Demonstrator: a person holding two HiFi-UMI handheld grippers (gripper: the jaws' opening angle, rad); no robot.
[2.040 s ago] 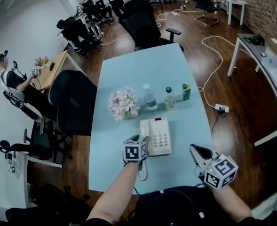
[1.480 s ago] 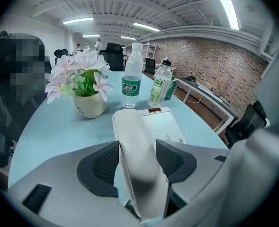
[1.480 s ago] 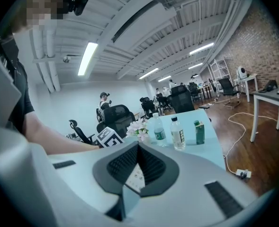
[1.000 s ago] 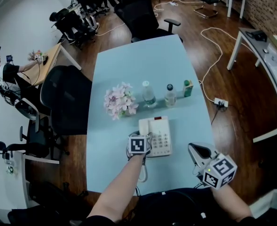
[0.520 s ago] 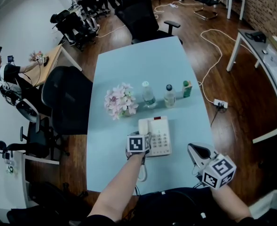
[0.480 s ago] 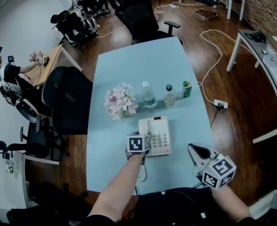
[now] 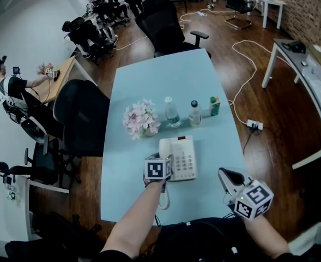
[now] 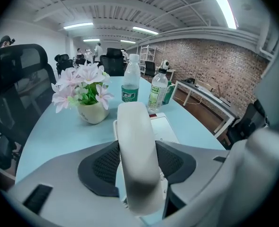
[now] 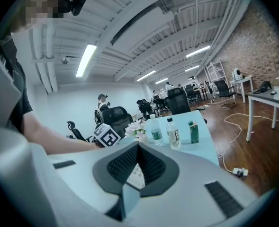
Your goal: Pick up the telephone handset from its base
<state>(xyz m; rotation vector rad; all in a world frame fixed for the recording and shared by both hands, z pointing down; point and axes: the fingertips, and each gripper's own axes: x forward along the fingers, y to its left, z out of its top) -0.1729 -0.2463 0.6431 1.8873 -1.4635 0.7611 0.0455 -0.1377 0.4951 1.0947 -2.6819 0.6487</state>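
1. Now, L gripper (image 8: 137, 163): jaws closing on white handset (image 8: 135, 126), pads against both its sides.
2. Handset: at left side of phone base (image 7: 184, 158), near front edge of light-blue table (image 7: 165, 86).
3. R gripper (image 7: 229, 175): jaws together, empty, held apart, to right of base.

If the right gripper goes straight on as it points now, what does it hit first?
Probably the telephone base, its keypad showing just beyond the right gripper tips; depth is unclear.
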